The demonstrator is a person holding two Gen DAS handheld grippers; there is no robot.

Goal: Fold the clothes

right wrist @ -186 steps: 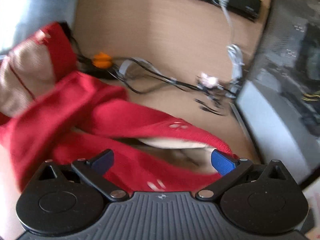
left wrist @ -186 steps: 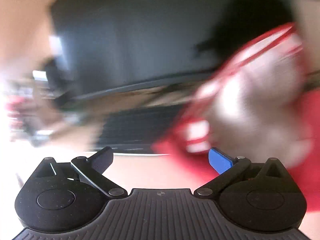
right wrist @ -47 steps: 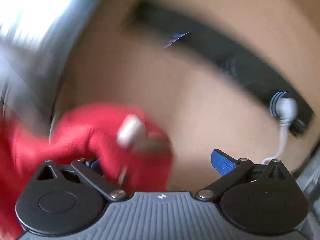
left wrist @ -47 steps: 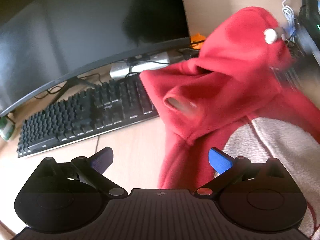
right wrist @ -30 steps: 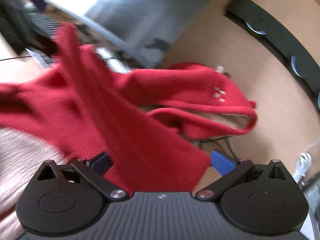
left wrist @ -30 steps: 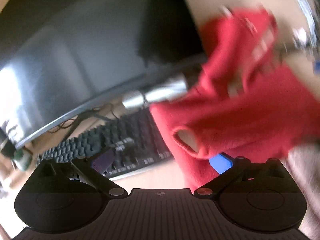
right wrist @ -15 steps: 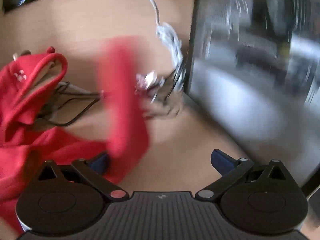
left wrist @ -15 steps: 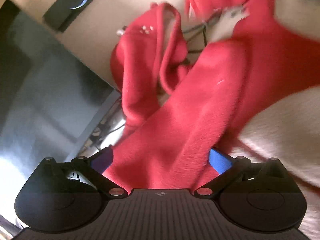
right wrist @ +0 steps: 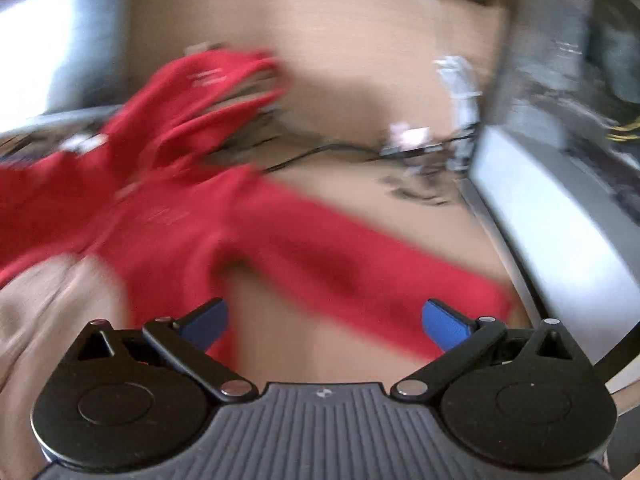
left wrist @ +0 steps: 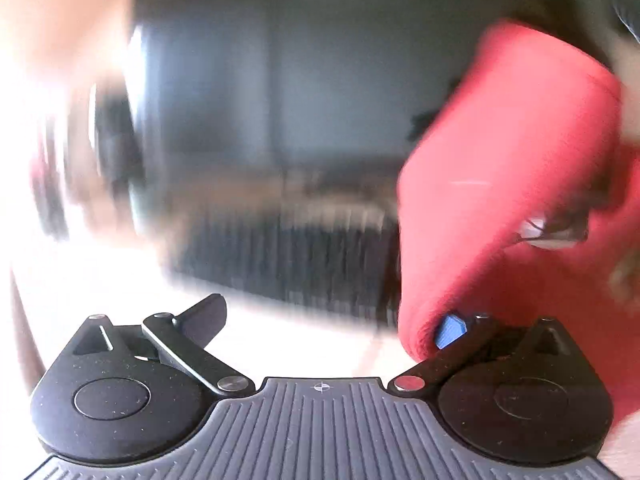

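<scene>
The left gripper (left wrist: 332, 320) is sitting nearest in the left wrist view. Its fingers are spread wide, and a red fold is draping over the blue pad of the right finger (left wrist: 450, 330). Nothing is being pinched there.

The right gripper (right wrist: 324, 320) is also holding its fingers spread wide. A red sleeve (right wrist: 360, 272) is lying across the desk (right wrist: 360, 80) just past the fingertips. It is running toward the desk's right edge, where a silver computer case (right wrist: 560, 220) is standing.

The red hoodie (right wrist: 140, 200) is lying bunched on the left part of the desk. It is not flat and not folded. Its pale fuzzy lining (right wrist: 48, 300) is showing at the near left. Both views are blurry, so small parts are hard to tell.

Farther back, a dark keyboard (left wrist: 288, 256) is sitting by the hoodie, and a big dark monitor (left wrist: 280, 88) is standing behind it. Black cables (right wrist: 340, 152) are lying near the far edge, close to the hood.

What could go wrong: the cloth could catch on a cable and drag it along when pulled. The sleeve could brush the case or slide off the right edge. The fold on the left finger could slip away, because the fingers are not squeezing it.

I am seeing no box, basket or other holder.
</scene>
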